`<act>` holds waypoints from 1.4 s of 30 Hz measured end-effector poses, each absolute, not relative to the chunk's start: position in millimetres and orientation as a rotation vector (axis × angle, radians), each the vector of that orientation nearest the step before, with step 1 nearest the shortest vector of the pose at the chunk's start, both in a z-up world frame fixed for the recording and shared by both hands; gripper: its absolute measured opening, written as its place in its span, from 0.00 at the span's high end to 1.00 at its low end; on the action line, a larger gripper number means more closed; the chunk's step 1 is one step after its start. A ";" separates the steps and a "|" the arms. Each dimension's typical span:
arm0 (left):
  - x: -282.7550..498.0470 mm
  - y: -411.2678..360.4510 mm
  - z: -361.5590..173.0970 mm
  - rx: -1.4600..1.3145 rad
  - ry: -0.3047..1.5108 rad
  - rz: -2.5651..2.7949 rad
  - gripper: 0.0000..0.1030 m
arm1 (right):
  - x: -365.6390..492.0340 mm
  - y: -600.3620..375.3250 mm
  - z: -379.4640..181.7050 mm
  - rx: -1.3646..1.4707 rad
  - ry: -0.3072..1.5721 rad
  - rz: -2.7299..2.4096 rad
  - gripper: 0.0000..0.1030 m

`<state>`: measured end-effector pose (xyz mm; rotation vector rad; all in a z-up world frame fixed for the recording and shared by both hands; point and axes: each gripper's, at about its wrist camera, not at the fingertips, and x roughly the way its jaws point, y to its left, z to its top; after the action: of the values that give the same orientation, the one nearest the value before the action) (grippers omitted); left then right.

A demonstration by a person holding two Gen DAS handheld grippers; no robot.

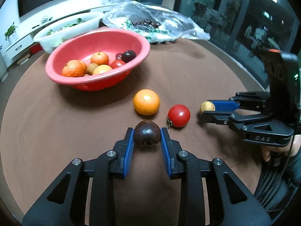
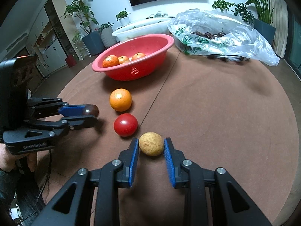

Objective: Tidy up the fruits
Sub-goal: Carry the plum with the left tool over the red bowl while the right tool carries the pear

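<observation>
While clamped, dark fruit (image 1: pixel 147 136) between left fingers (image 1: pixel 129 146)

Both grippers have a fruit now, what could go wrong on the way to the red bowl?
The dark fruit sits at the very tips of the left gripper, so it may slip out. The loose orange and tomato lie between the right gripper and the bowl and might get knocked rolling.

Left wrist view: right claw (image 1: pixel 204 111) covers most of the small tan round fruit (image 1: pixel 206 107); only one end shows. 
Beyond left claw (image 1: pixel 147 138), red plastic bowl (image 1: pixel 129 37) and white plastic tub (image 1: pixel 75 26) blurred. 
Right wrist view: bowl wall hides lower fruit. 
Dark fruits in clear plastic bag (image 2: pixel 222 32) too small to identify.
</observation>
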<state>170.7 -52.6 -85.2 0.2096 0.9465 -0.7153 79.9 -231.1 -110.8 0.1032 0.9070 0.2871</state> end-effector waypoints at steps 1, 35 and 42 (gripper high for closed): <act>169.8 -47.4 -82.6 0.194 0.942 -0.710 0.75 | 79.7 -231.4 -109.9 0.106 0.907 0.289 0.71; 324.9 -48.0 -47.3 0.199 0.867 -0.549 0.75 | 228.6 -170.1 -57.1 -0.110 0.877 0.323 0.71; 338.4 -56.4 -64.0 0.216 0.873 -0.547 0.75 | 246.7 -170.2 -66.4 -0.116 0.894 0.315 0.71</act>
<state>338.4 -56.4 -64.0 0.2158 0.8734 -0.5473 246.7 -170.2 -66.4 -0.1162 0.8943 0.3153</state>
